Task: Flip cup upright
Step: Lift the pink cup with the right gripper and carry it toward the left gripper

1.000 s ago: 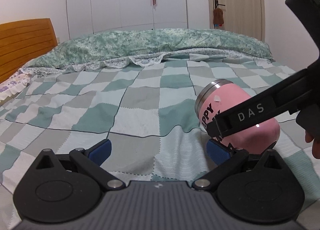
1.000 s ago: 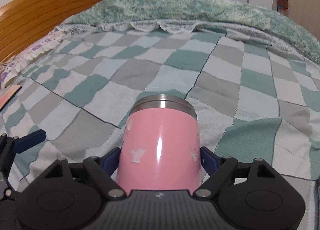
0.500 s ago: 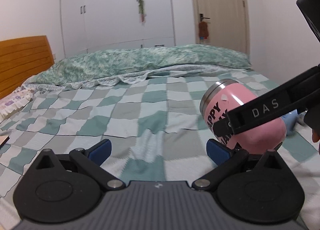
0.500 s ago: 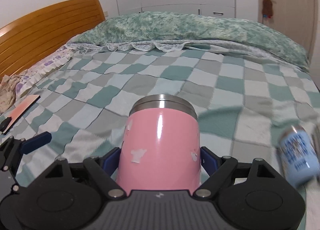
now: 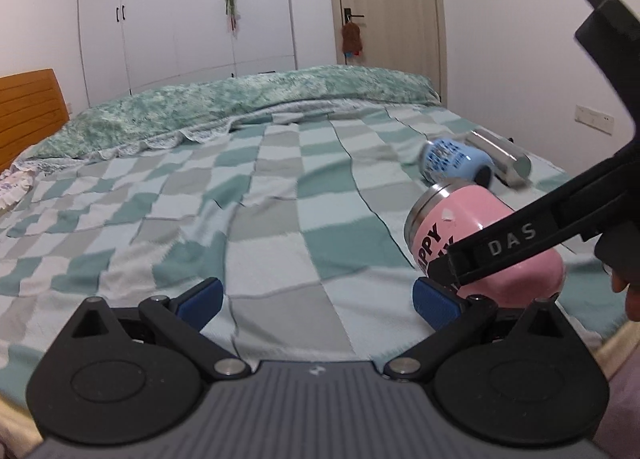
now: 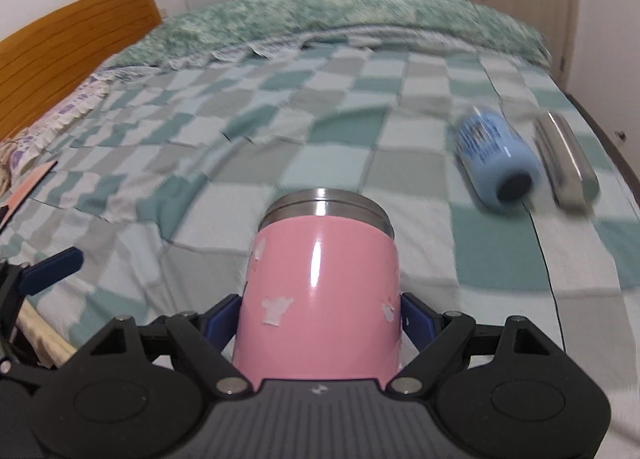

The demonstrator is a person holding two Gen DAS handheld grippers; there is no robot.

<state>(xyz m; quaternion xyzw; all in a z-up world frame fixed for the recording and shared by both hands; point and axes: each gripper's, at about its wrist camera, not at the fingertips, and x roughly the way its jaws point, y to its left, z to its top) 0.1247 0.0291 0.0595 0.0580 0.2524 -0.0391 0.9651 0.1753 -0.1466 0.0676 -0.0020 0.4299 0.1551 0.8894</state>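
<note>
My right gripper point(image 6: 320, 317) is shut on a pink cup point(image 6: 320, 291) with a steel rim, held off the bed, rim pointing away from the camera. In the left wrist view the same pink cup point(image 5: 472, 231) lies tilted on its side in the air at the right, clamped by the right gripper's black finger point(image 5: 512, 247). My left gripper point(image 5: 318, 295) is open and empty just above the checked blanket point(image 5: 280, 219), left of the cup.
A blue cup point(image 6: 496, 163) lies on its side on the blanket at the right, with a steel cylinder point(image 6: 568, 163) beside it near the bed's right edge. A wooden headboard point(image 6: 72, 47) is at the left. A rolled green quilt point(image 5: 240, 103) lies at the back.
Both grippers have swung to the right and risen. The blue cup and the steel cylinder have come into view. The pink cup stays clamped in the right gripper.
</note>
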